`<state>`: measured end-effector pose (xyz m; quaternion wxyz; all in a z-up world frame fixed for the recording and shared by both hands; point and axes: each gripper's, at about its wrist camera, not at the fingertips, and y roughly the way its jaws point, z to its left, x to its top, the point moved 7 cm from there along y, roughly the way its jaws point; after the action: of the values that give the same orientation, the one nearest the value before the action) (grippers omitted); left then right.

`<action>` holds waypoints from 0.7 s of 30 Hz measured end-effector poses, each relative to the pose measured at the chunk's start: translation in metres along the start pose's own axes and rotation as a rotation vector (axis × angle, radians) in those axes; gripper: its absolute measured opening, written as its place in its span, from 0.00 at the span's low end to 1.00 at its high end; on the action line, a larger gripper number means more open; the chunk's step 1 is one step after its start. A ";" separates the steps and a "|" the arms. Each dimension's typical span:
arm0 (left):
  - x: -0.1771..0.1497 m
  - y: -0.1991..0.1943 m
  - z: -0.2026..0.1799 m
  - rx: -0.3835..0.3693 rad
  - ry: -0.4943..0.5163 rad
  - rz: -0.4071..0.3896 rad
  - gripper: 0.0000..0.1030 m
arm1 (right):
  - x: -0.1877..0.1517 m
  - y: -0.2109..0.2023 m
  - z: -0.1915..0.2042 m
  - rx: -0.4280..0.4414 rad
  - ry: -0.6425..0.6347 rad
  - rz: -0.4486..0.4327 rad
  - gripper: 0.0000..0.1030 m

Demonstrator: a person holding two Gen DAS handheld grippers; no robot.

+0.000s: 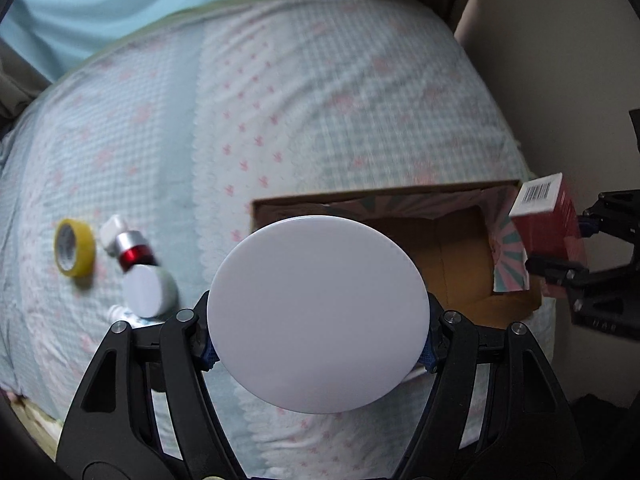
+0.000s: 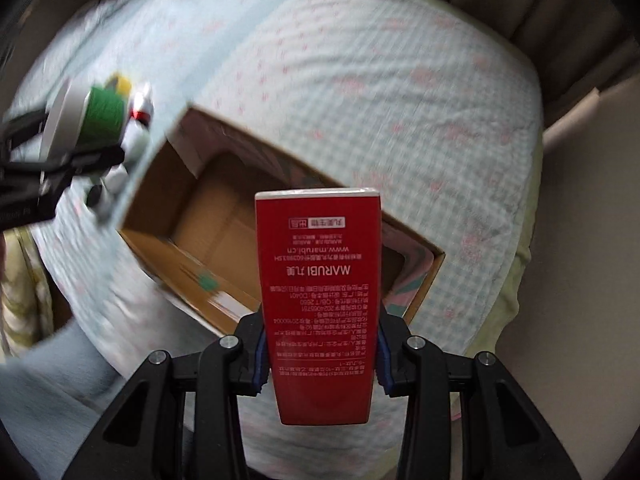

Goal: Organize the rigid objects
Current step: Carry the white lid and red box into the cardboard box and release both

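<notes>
While both grippers carry loads, key relation: cardboard box [image 2: 208,216] sits just ahead of and below right gripper [image 2: 320,360], nearer it than left. Right gripper clamps red carton [image 2: 318,300], long axis pointing fwd along fingers, over box's near rim. Left gripper [image 1: 318,340] clamps white-lidded jar [image 1: 318,312], box to its right. Box interior looks empty. Yellow tape roll [image 1: 75,247], red-silver cylinder [image 1: 134,252], small white jar [image 1: 148,290] lie on bed [image 1: 320,120], outside box.
</notes>
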<state>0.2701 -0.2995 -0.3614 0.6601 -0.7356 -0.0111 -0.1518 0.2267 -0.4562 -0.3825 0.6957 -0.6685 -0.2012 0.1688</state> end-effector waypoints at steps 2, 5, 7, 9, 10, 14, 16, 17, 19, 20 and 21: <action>0.000 0.023 -0.009 0.007 0.011 0.036 0.66 | -0.004 0.020 0.003 -0.014 -0.067 0.010 0.37; 0.002 0.056 -0.016 0.026 0.034 0.088 0.66 | -0.009 0.045 0.013 -0.072 -0.205 0.012 0.37; 0.001 0.076 -0.020 0.036 0.045 0.123 0.66 | -0.013 0.058 0.023 -0.094 -0.303 0.008 0.37; 0.003 0.092 -0.025 0.044 0.058 0.150 0.66 | -0.016 0.069 0.029 -0.087 -0.351 0.006 0.37; 0.003 0.099 -0.025 0.048 0.069 0.161 0.66 | -0.016 0.073 0.031 -0.086 -0.364 0.005 0.37; -0.001 0.117 -0.029 0.069 0.128 0.193 0.66 | -0.016 0.089 0.035 -0.098 -0.426 -0.003 0.37; -0.004 0.120 -0.028 0.073 0.147 0.209 0.66 | -0.017 0.094 0.039 -0.073 -0.439 0.003 0.37; -0.006 0.122 -0.028 0.073 0.149 0.216 0.66 | -0.017 0.096 0.039 -0.058 -0.439 0.004 0.37; -0.007 0.123 -0.028 0.071 0.147 0.213 0.67 | -0.017 0.098 0.040 -0.040 -0.439 0.001 0.37; -0.007 0.123 -0.028 0.068 0.148 0.208 0.70 | -0.017 0.100 0.039 -0.044 -0.440 -0.001 0.37; -0.006 0.120 -0.029 0.061 0.149 0.192 0.76 | -0.017 0.101 0.038 -0.045 -0.439 -0.002 0.38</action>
<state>0.2843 -0.3420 -0.4767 0.6926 -0.6995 0.1041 -0.1419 0.1965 -0.4271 -0.4836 0.6205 -0.6309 -0.3520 0.3051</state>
